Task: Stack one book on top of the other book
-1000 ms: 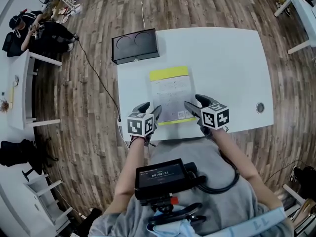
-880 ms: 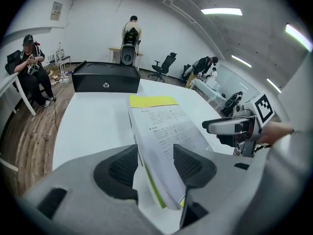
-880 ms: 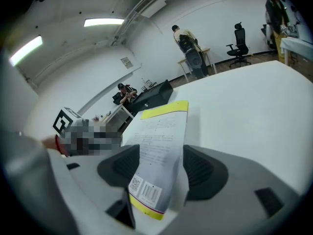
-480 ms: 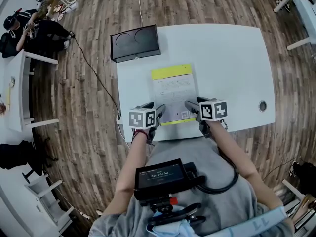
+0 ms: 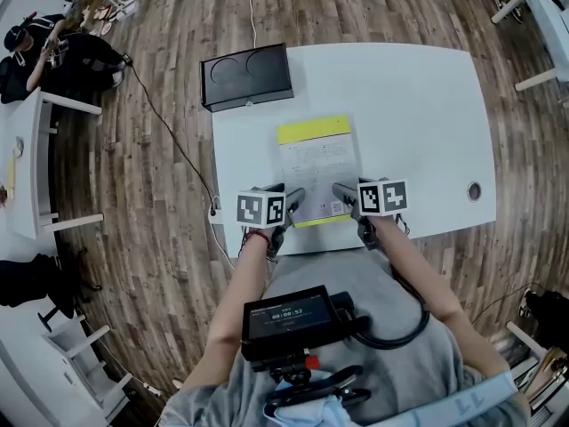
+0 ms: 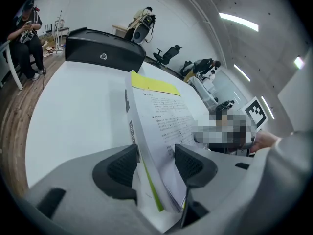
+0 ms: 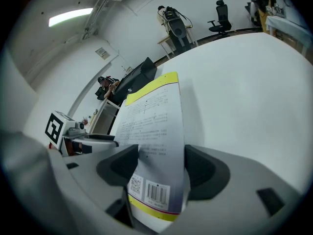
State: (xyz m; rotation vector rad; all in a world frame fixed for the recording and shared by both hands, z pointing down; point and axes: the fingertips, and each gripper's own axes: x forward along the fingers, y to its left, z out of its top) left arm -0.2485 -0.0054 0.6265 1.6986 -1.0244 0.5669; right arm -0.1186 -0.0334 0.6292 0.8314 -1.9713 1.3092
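A white book (image 5: 316, 163) with a yellow band on its far end lies flat on the white table (image 5: 409, 105), back cover up. Under it a white edge with a green line (image 6: 146, 190) shows, seemingly the other book. My left gripper (image 5: 283, 192) straddles the near left corner, and the book (image 6: 161, 111) runs between its pads. My right gripper (image 5: 351, 188) straddles the near right corner, with the barcode end of the book (image 7: 151, 116) between its jaws and a gap at the right pad. Both pairs of jaws have been opening; neither clamps the book.
A black box (image 5: 246, 76) with two round recesses sits at the table's far left corner. A cable hole (image 5: 474, 190) is near the front right edge. A seated person (image 5: 53, 52) is off to the far left, by another desk.
Both grippers have come down onto the book's near corners and rolled level. Their jaws stand a little wider. The book lies where it was.
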